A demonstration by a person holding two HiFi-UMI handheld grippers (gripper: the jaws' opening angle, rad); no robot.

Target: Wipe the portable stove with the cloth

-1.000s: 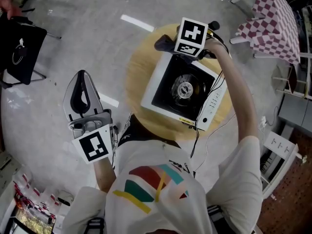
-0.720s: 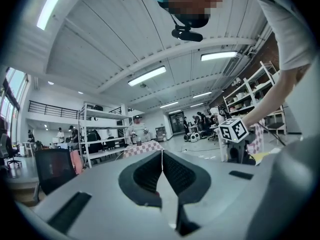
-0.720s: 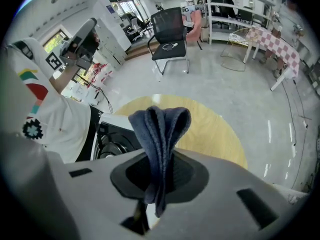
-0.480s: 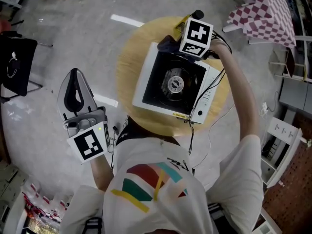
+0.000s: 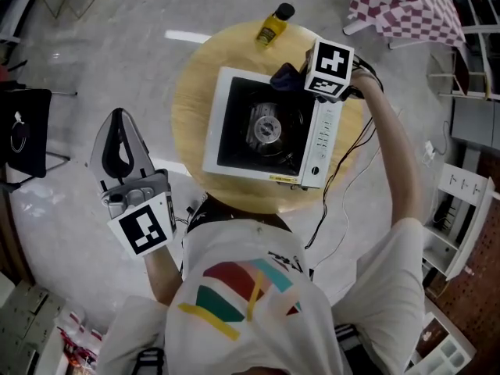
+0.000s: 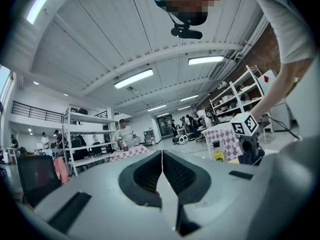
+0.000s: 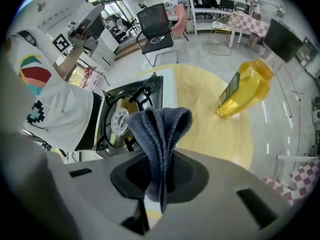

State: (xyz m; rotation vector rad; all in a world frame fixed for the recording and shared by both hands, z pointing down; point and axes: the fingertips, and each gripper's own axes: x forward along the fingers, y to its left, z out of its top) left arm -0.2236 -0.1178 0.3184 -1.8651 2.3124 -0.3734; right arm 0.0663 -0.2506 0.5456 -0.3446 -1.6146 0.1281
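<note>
Head view: your right gripper [image 5: 295, 76] clamps the dark cloth [image 5: 283, 75] in its jaws at the far corner of the portable stove [image 5: 212, 131] on the round counter [image 5: 187, 92]. Your left gripper [image 5: 117, 123], jaws pressed together and empty, hangs aside.

One stove [image 5: 262, 131], one cloth [image 7: 159, 129], one yellow bottle [image 5: 272, 26], one round counter [image 5: 191, 88]. Two grippers: left gripper [image 6: 162, 166], right gripper [image 7: 160, 184]. One black chair [image 5: 17, 127] far left, one checked tablecloth [image 5: 406, 6] far right.
</note>
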